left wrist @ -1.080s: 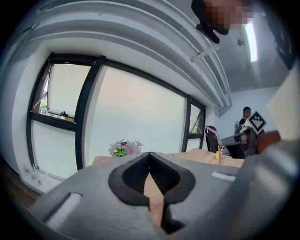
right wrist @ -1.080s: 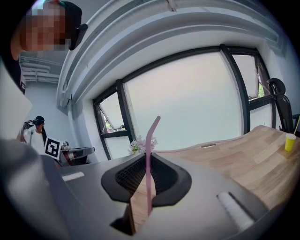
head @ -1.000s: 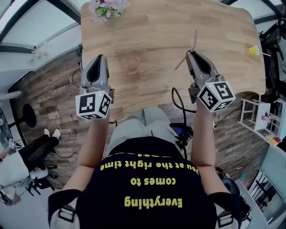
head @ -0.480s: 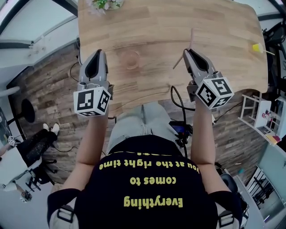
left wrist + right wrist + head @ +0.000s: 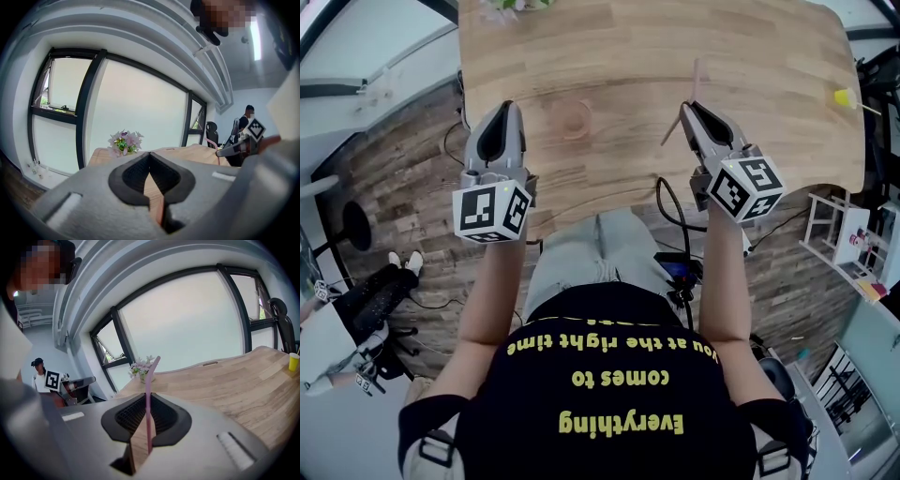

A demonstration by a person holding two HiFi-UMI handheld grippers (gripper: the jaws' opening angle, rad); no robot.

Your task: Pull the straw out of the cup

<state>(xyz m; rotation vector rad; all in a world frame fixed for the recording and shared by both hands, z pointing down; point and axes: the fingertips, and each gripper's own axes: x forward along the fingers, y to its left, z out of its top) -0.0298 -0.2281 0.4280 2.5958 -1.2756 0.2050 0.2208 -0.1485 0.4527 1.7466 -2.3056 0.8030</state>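
My right gripper's [image 5: 146, 396] jaws are pinched narrow on the pink straw [image 5: 148, 427], which stands up through them and bends at its top. In the head view it sits right of centre, held over the bench [image 5: 769, 56] and well apart from the clear cup [image 5: 575, 120] at upper middle. I judge the pull done. What remains is lowering the straw to bare wood and letting go gently. My left gripper's [image 5: 149, 153] jaws are together and empty. Both forearms [image 5: 492, 281] reach straight ahead, grippers tipped slightly down.
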